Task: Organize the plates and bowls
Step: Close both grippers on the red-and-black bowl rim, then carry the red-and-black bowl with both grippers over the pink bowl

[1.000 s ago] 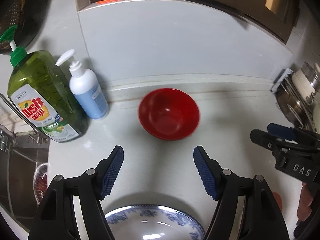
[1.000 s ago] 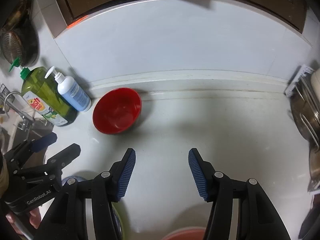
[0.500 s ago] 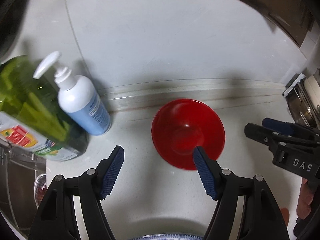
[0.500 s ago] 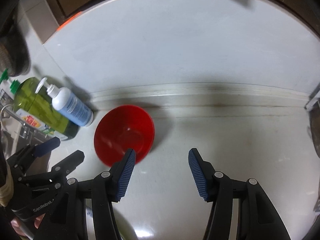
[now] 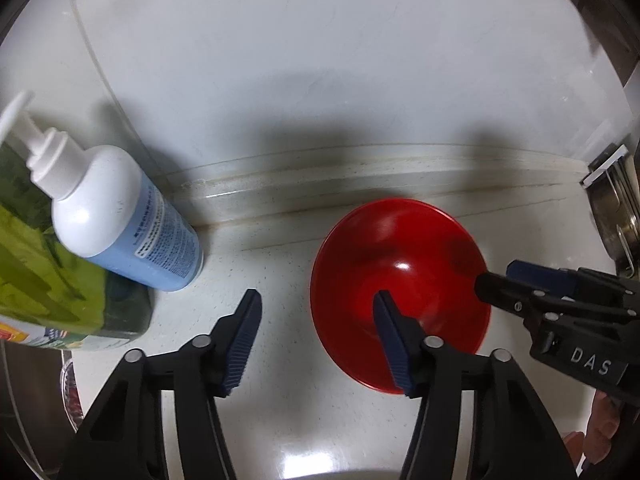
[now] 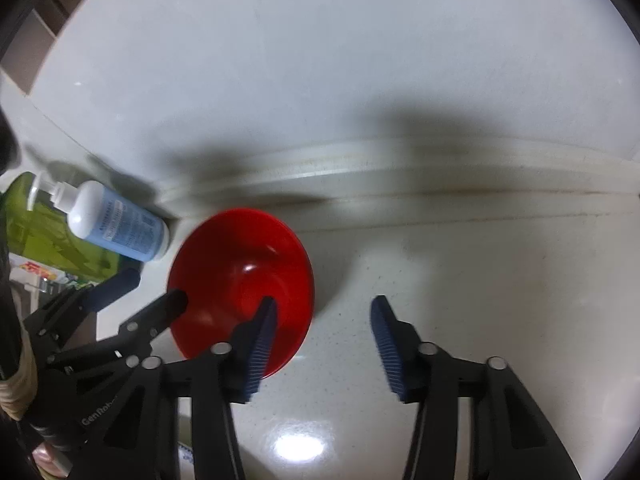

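A glossy red bowl (image 5: 416,248) (image 6: 240,256) sits upright on the white counter near the wall. My left gripper (image 5: 316,320) straddles its left rim: one finger is inside the bowl, the other outside over the counter. Its jaws are closing, and a gap still shows between pads and rim. My right gripper (image 6: 324,320) straddles the opposite rim the same way, also closing without pressing. Each gripper shows in the other's view: the right gripper (image 5: 500,278) at the bowl's right edge, the left gripper (image 6: 152,292) at its left edge.
A white and blue pump bottle (image 5: 128,216) and a green dish soap bottle (image 5: 44,264) stand just left of the bowl. Metal pots (image 5: 616,216) sit at the far right. The backsplash wall (image 5: 320,60) rises right behind the bowl.
Both grippers came down and forward onto the red bowl, one at each side of its rim, and their jaws narrowed. The blue-patterned plate slid out of view below.
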